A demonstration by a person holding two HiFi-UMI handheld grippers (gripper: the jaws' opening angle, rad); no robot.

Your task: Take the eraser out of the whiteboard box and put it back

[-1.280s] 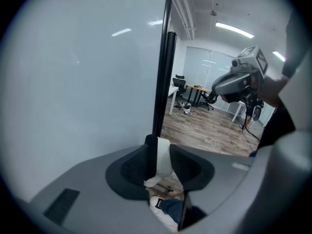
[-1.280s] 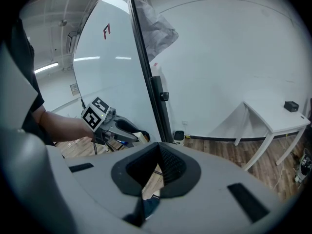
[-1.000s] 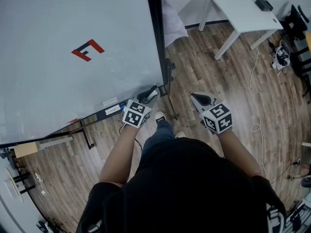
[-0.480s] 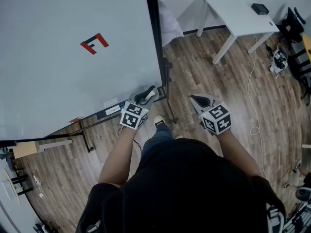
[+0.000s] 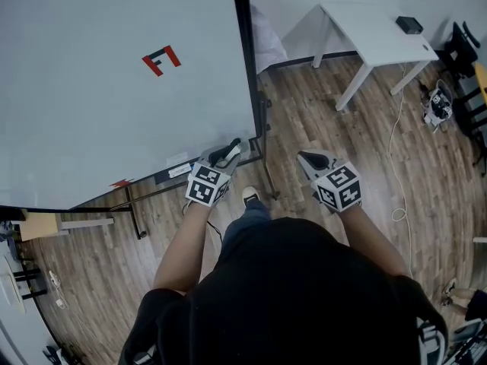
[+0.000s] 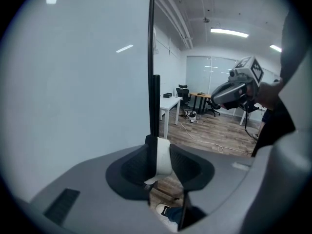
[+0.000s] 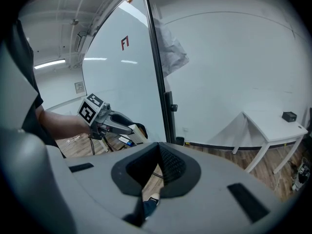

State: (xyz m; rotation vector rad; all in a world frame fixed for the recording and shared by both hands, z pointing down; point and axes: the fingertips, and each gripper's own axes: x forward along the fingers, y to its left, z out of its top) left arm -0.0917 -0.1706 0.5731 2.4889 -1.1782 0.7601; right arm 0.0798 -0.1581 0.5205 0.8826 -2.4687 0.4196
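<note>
— Where is the eraser?

— Between the jaws of the left gripper. The left gripper view shows it edge-on, a white slab standing upright with a pad pressed against each side.

— So that gripper is clamped on it?

— Yes, it has a firm hold. In the right gripper view the eraser looks pale with a dark layer, and it sticks out past the jaw tips.

— And where does it hang?

— In the air, just beside the lower right corner of the whiteboard. It is close to the black frame post on that edge. Whether it touches the frame I cannot tell.

— What about the right gripper?

— Its jaws are closed tip to tip and hold nothing. It is about level with the left gripper and apart from it, over the wooden floor. Each gripper carries its marker cube near the person's wrist.

— Is there anything on the board?

— A small red and black mark in the upper part. The rest of the surface is plain. A black rail runs along the bottom edge and bears a white label.

— And further out?

— The person's shoe shows on the floor below and between the two grippers. A white table stands to the right against the wall, with a small black box on top. A crumpled white sheet hangs behind the board's right edge.
</note>
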